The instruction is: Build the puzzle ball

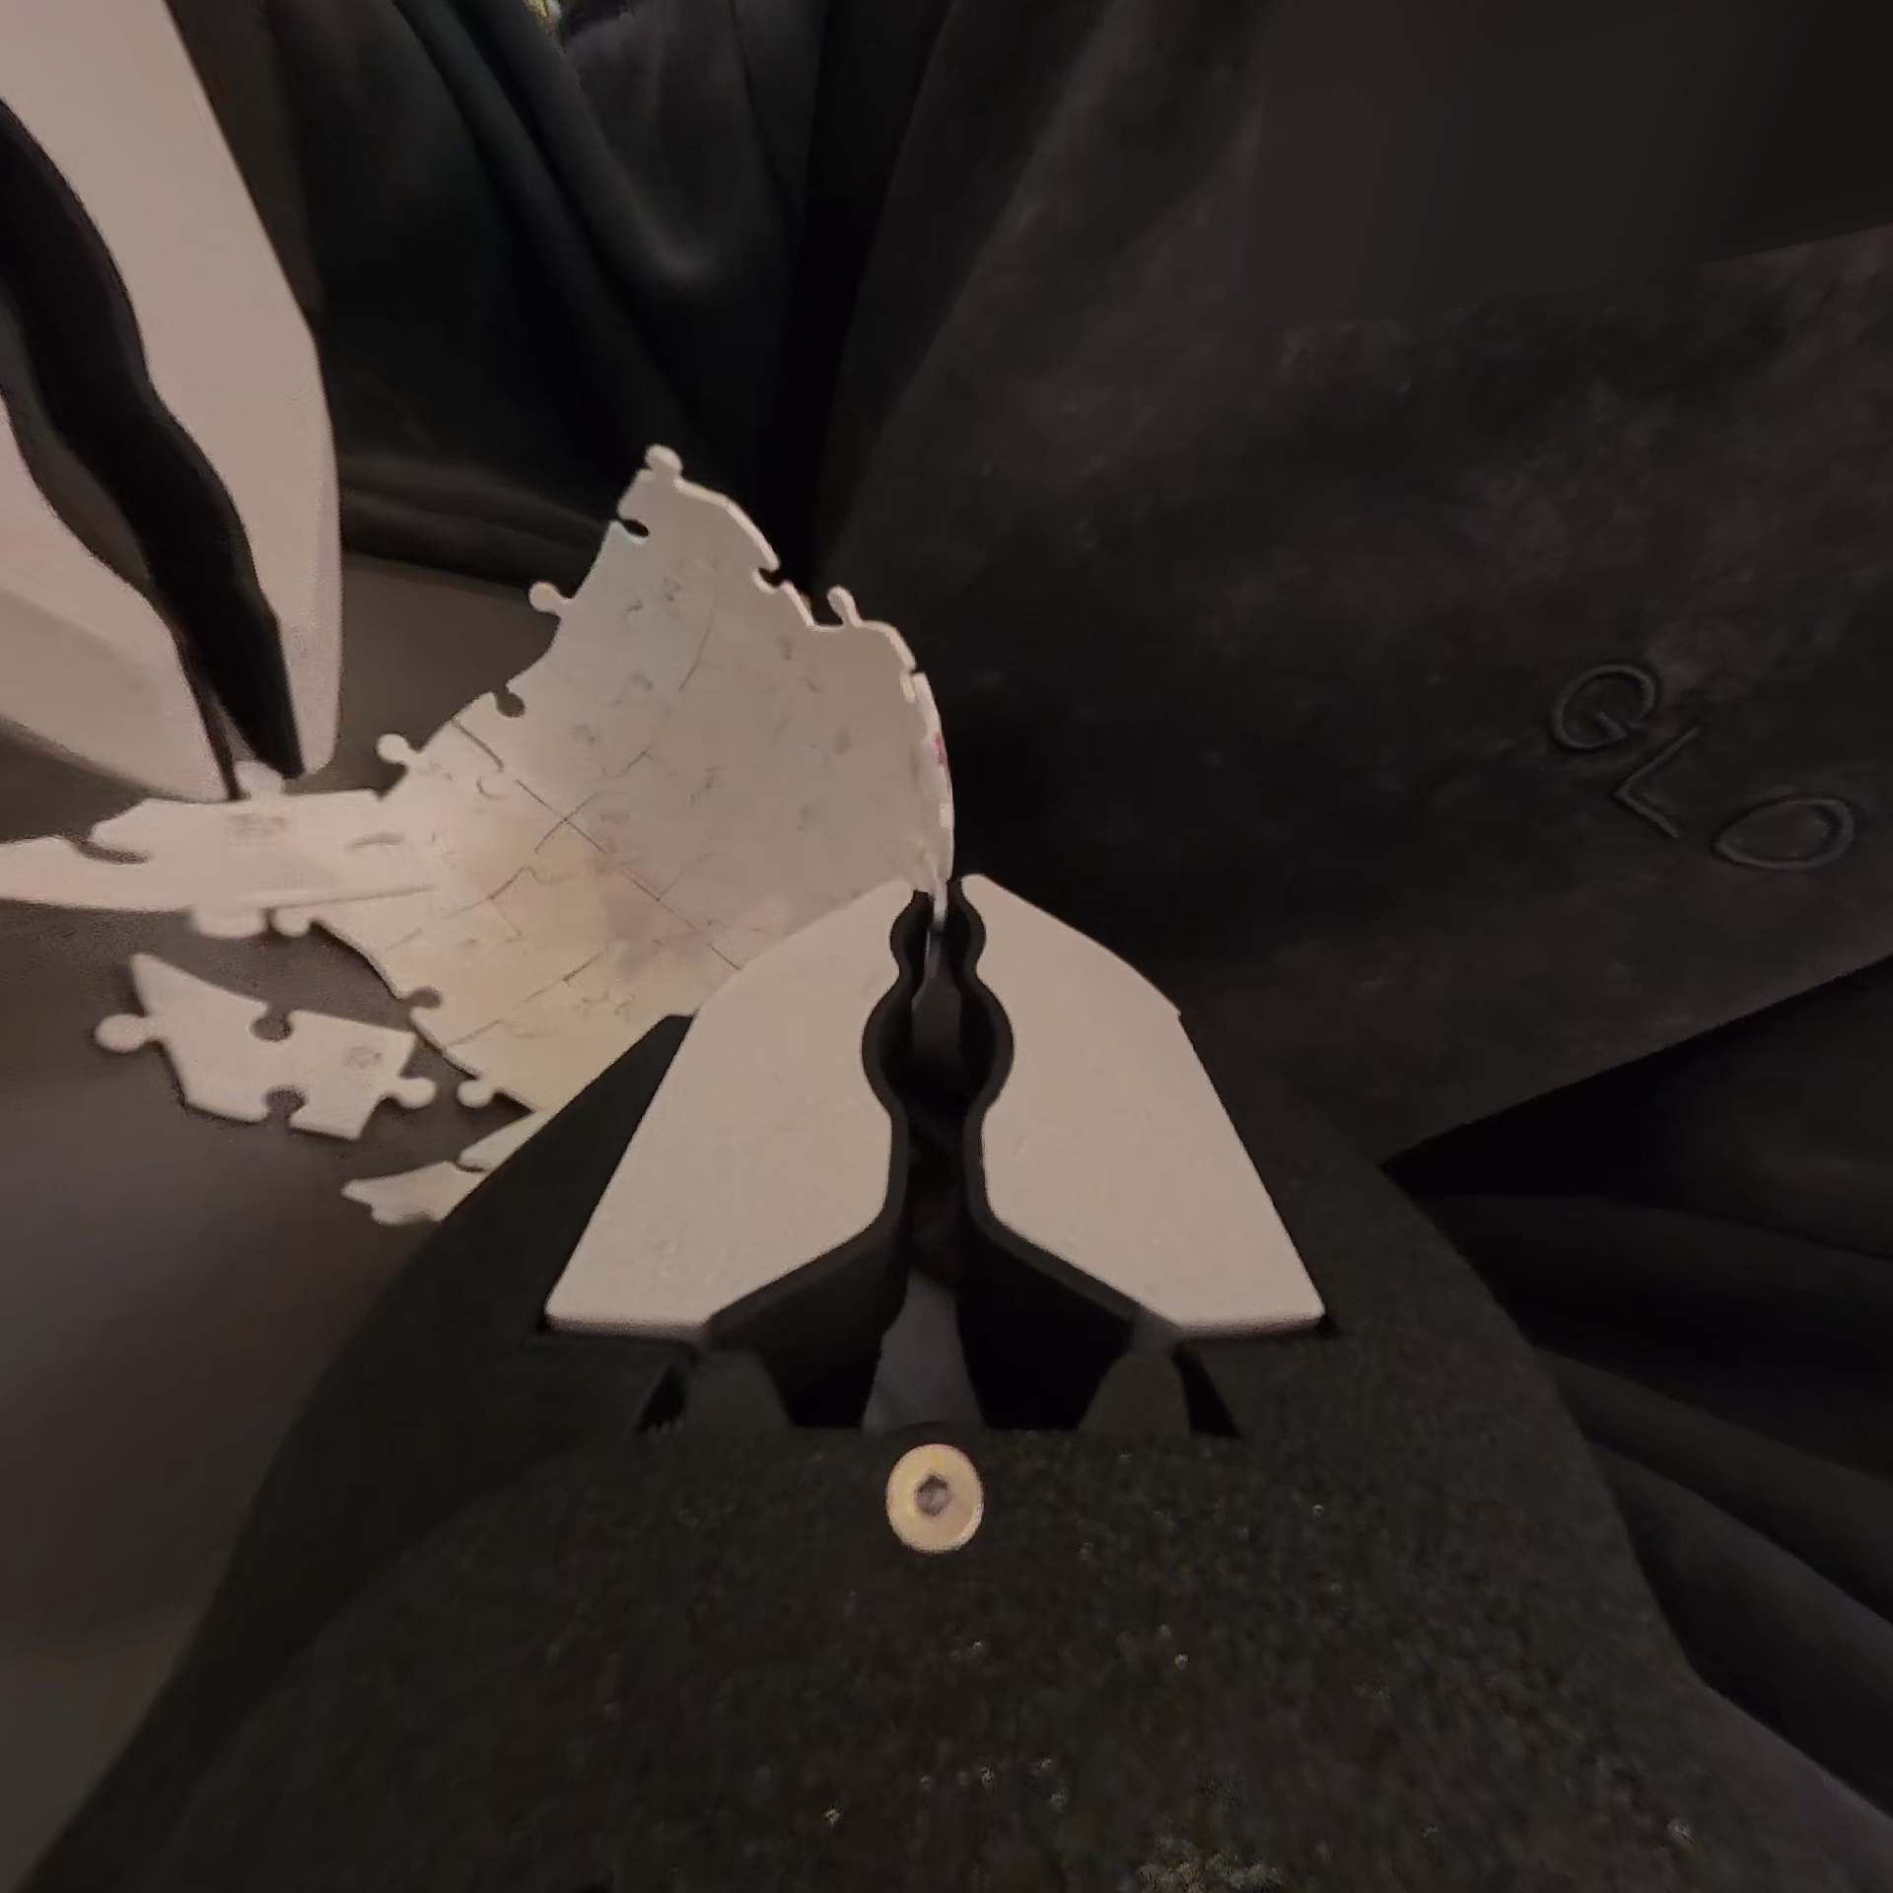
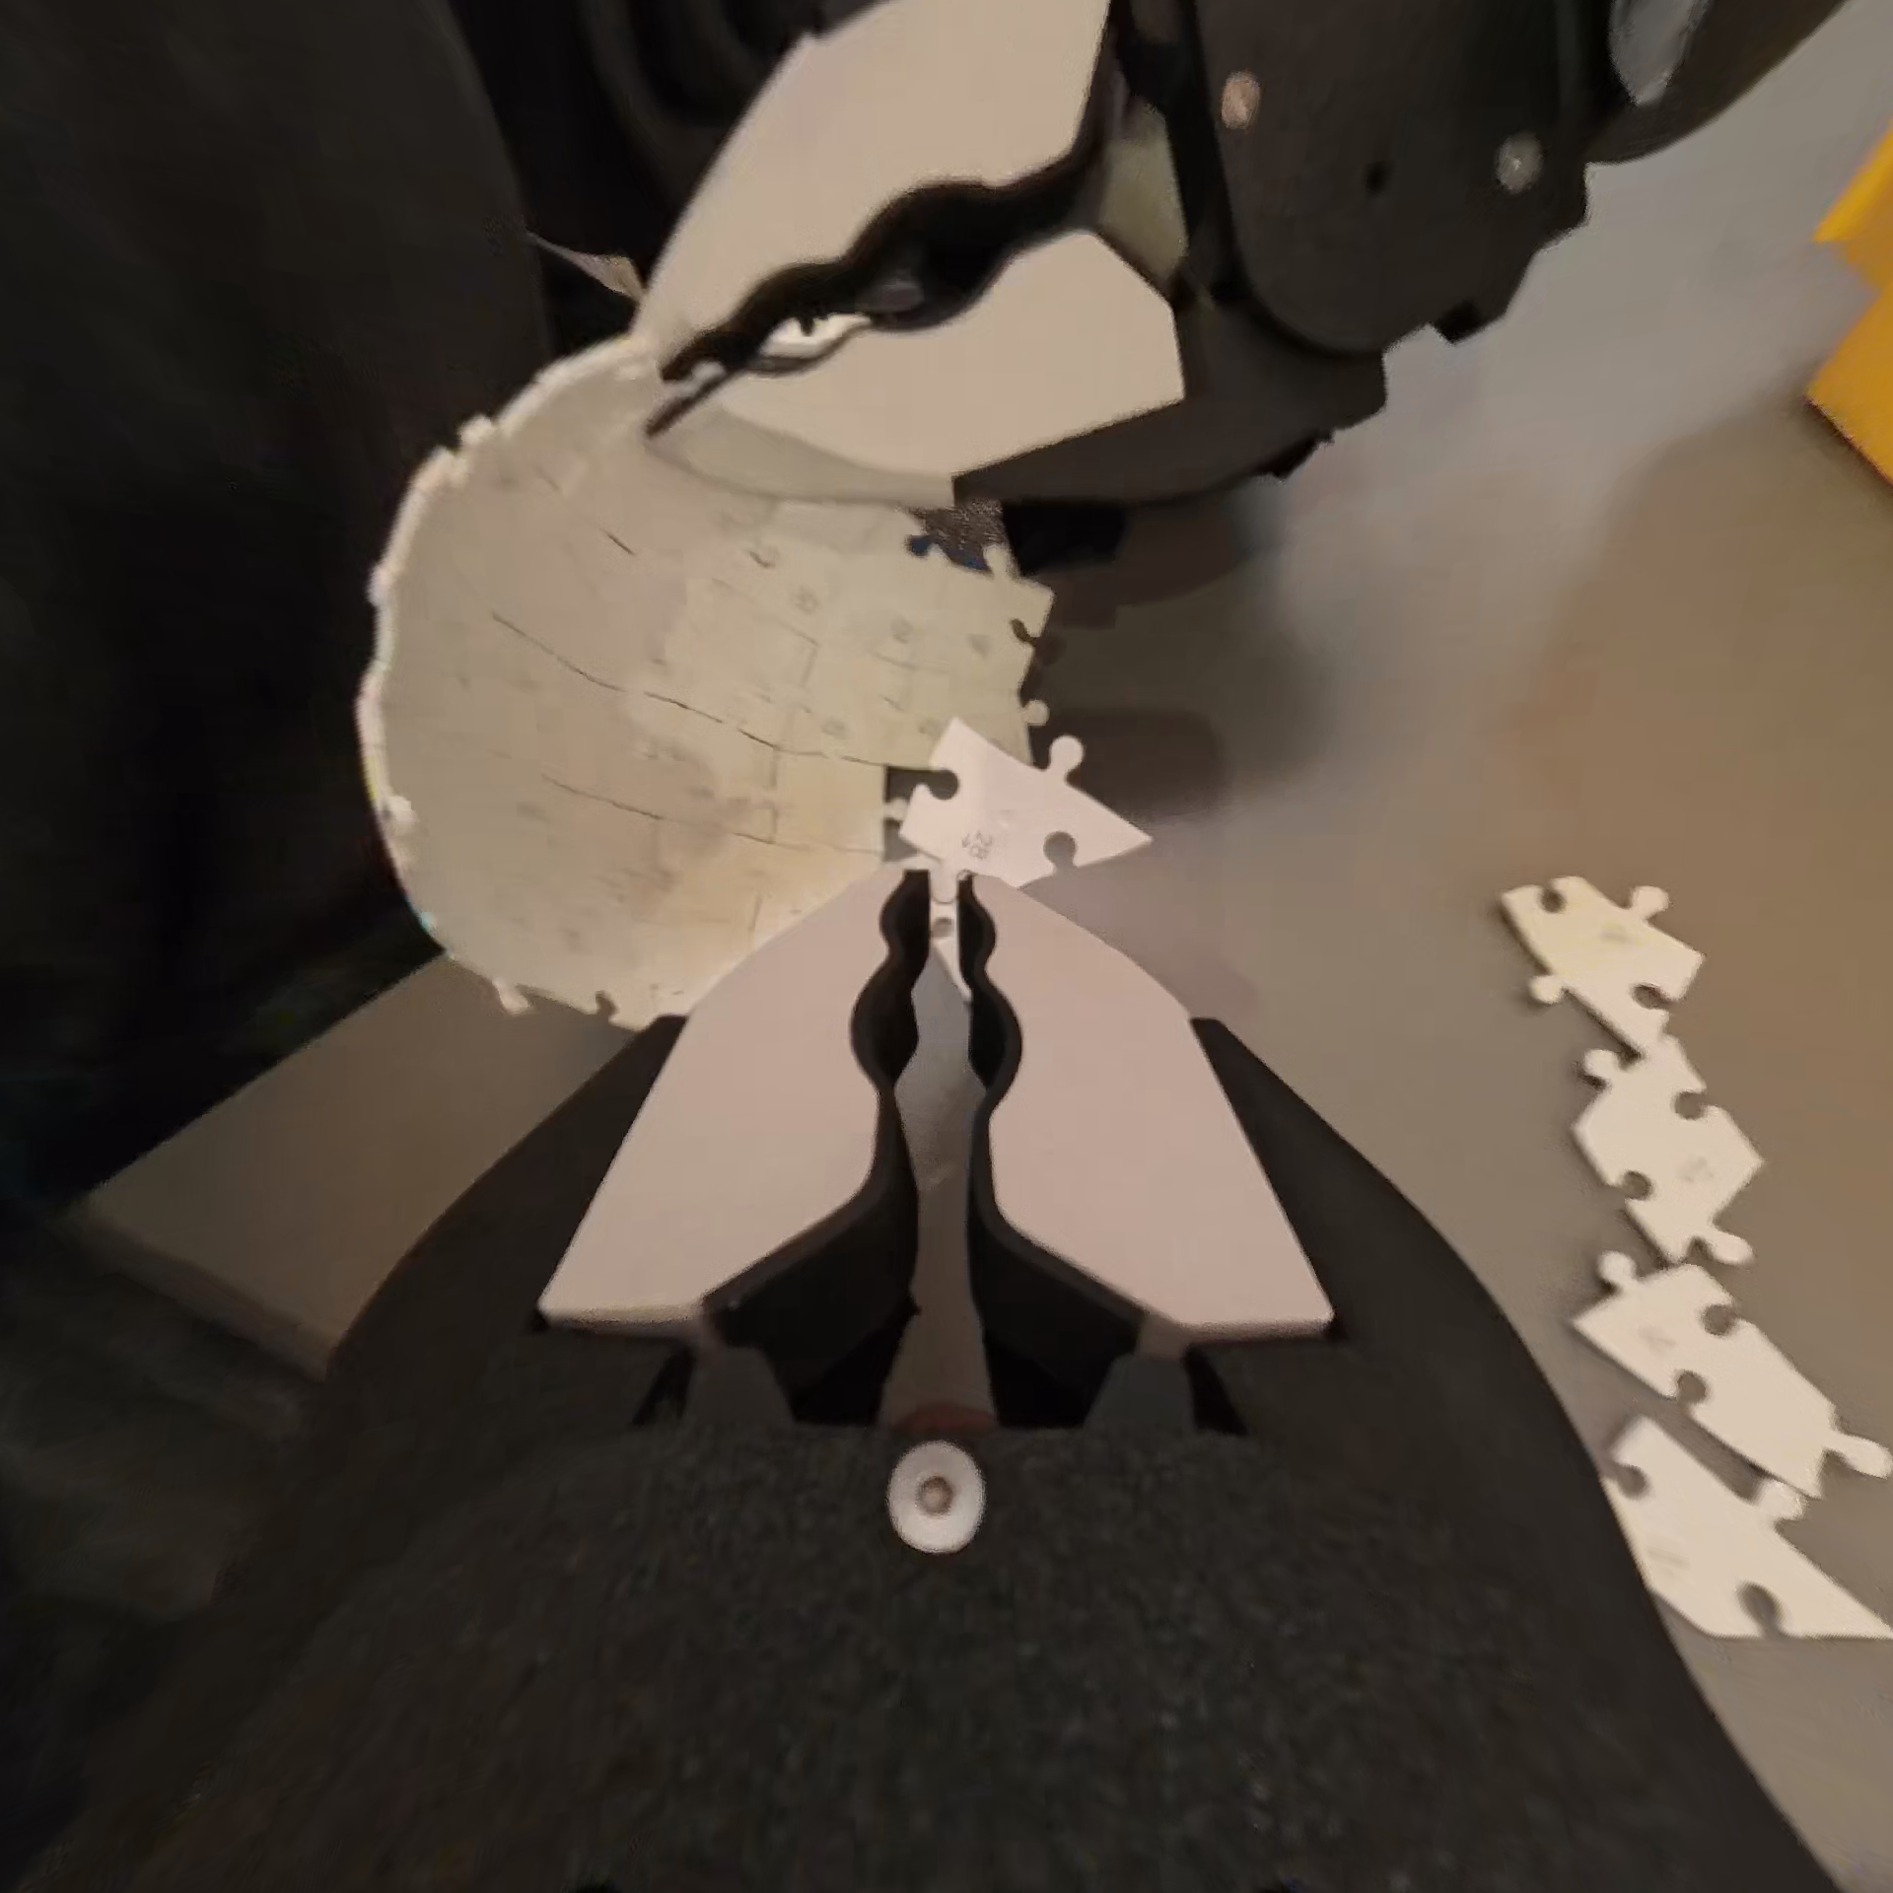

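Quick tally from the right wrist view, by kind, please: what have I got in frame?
Hand-held grippers: 2, right hand-held gripper, left hand-held gripper
Partly built puzzle shell: 1
Held piece: 1
Loose pieces: 4
Yellow object: 1
Total: 9

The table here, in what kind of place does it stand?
Probably an indoor work table or desk; the room itself is not shown. A plain grey tabletop carries loose puzzle pieces, a yellow object sits at its edge, and dark fabric hangs behind the half-built puzzle ball.
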`<state>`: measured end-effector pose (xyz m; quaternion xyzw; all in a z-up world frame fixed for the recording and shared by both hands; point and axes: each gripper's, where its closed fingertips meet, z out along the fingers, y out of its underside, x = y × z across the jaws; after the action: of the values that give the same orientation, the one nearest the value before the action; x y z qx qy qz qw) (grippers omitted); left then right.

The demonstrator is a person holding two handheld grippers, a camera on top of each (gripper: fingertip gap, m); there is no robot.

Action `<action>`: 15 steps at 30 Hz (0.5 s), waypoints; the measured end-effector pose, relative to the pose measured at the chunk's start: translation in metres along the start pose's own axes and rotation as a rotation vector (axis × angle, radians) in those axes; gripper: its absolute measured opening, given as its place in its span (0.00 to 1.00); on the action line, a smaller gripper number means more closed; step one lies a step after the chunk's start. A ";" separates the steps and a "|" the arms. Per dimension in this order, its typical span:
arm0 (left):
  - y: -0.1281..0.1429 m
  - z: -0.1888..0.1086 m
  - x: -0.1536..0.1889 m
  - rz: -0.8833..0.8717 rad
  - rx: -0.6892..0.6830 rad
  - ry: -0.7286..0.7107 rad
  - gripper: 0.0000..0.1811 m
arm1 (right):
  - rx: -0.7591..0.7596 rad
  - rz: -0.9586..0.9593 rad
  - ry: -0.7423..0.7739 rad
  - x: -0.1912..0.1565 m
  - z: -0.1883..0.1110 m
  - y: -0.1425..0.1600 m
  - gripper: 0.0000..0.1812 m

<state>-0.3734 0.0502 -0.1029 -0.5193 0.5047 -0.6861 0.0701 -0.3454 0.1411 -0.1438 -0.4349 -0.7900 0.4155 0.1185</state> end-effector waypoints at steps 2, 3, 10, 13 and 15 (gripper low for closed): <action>0.003 0.006 0.000 -0.001 -0.041 0.007 0.02 | -0.043 -0.018 -0.028 -0.011 0.007 0.006 0.03; 0.004 0.008 0.000 -0.003 -0.049 0.017 0.02 | -0.090 -0.037 -0.028 -0.013 0.014 0.012 0.03; 0.000 0.003 0.002 -0.086 -0.093 0.175 0.02 | -0.204 -0.230 0.023 -0.022 0.032 0.031 0.03; -0.013 -0.006 -0.005 -0.087 -0.080 0.241 0.01 | -0.209 -0.223 0.038 -0.028 0.032 0.034 0.03; -0.018 -0.009 -0.007 -0.100 -0.090 0.289 0.01 | -0.261 -0.202 0.089 -0.024 0.032 0.042 0.03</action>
<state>-0.3690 0.0688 -0.0932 -0.4424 0.5132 -0.7330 -0.0606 -0.3241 0.1163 -0.1911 -0.3830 -0.8710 0.2757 0.1369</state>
